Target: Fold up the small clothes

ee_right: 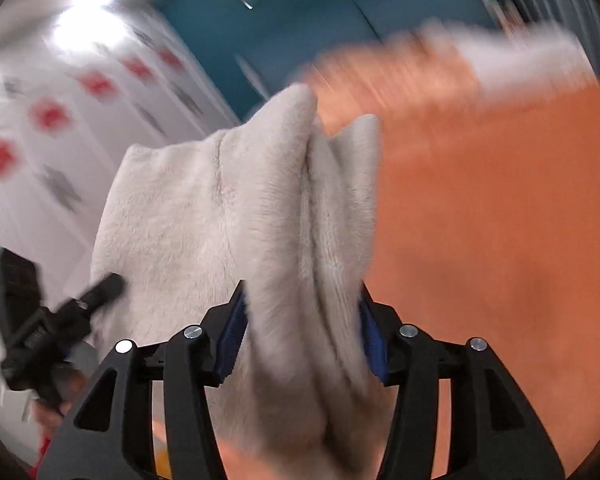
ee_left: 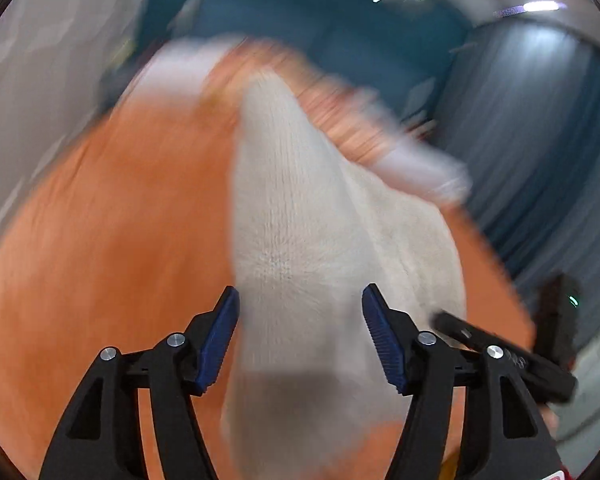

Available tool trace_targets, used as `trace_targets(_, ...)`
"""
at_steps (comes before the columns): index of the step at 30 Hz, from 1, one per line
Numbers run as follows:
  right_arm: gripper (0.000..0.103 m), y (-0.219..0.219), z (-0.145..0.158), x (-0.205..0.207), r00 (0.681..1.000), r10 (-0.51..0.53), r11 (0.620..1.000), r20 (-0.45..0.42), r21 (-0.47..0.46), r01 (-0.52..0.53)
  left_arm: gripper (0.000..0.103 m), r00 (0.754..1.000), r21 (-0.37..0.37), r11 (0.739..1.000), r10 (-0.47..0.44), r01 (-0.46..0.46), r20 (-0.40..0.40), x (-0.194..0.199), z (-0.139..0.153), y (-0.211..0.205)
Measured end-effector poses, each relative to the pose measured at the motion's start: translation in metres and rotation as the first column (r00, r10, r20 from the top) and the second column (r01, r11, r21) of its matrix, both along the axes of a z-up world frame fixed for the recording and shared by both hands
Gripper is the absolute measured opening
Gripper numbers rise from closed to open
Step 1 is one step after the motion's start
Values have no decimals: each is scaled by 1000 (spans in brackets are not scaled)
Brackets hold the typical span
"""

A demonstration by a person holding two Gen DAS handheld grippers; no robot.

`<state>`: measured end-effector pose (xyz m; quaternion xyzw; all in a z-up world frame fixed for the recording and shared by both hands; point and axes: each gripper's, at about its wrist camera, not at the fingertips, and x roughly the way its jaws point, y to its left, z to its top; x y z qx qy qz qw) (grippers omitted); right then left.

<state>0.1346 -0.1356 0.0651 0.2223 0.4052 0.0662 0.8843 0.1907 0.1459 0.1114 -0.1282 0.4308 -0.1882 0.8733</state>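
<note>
An orange garment [ee_left: 112,216] with a cream fleece lining [ee_left: 300,208] fills both views, lifted and blurred. In the left wrist view my left gripper [ee_left: 300,312] stands open. A strip of the lining lies between its blue pads [ee_left: 216,340], which show in full. In the right wrist view a thick fold of the cream lining [ee_right: 260,200] is bunched between the pads of my right gripper [ee_right: 302,304]. It narrows there and bulges over both pads. The orange outer side [ee_right: 500,220] spreads to the right. Everything below the garment is hidden.
A teal wall [ee_left: 320,20] and a grey curtain [ee_left: 540,120] stand behind. A white sheet with red and grey shapes [ee_right: 48,128] is at the left of the right wrist view. The other tool's black frame [ee_left: 512,360] [ee_right: 52,328] is close beside each gripper.
</note>
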Motion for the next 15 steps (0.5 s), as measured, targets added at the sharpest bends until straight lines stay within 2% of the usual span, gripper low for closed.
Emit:
trace_targets(1,45,2,-24,-3,998,-14,1000,-63,-22,13,59,997,26,999,37,-36,-66,-1,-33,8)
trace_targets(2,45,4,-49,-13,994,-16,1000,-112,-21,13,59,992,43,997,67,-63,-105,-6,-52,16)
trace_targets(3,45,5,-61,-27,992,-14,1000,-123,-9,13,59,985,43,995,92,-86,-144,-15,-70,27)
trace_targets(5,45,6,-67,-47,992,-21,1000,-121,10,22,59,977,12,993,122,-121,-175,-31,-83,43)
trace_targets(7,46,5,-66,-54,993,-18,1000,-117,19,21,59,973,-21,989,139,-146,-186,-50,-82,51)
trace_targets(10,50,7,-62,-41,993,3,1000,-117,18,-1,60,971,-33,986,155,-164,-179,-58,-79,50)
trace_targets(12,54,11,-64,-33,992,12,999,-126,40,-7,60,974,12,990,137,-137,-182,-62,-83,38)
trace_targets(15,54,29,-76,-21,989,36,996,-144,83,-25,61,979,151,987,85,-57,-186,-54,-98,19)
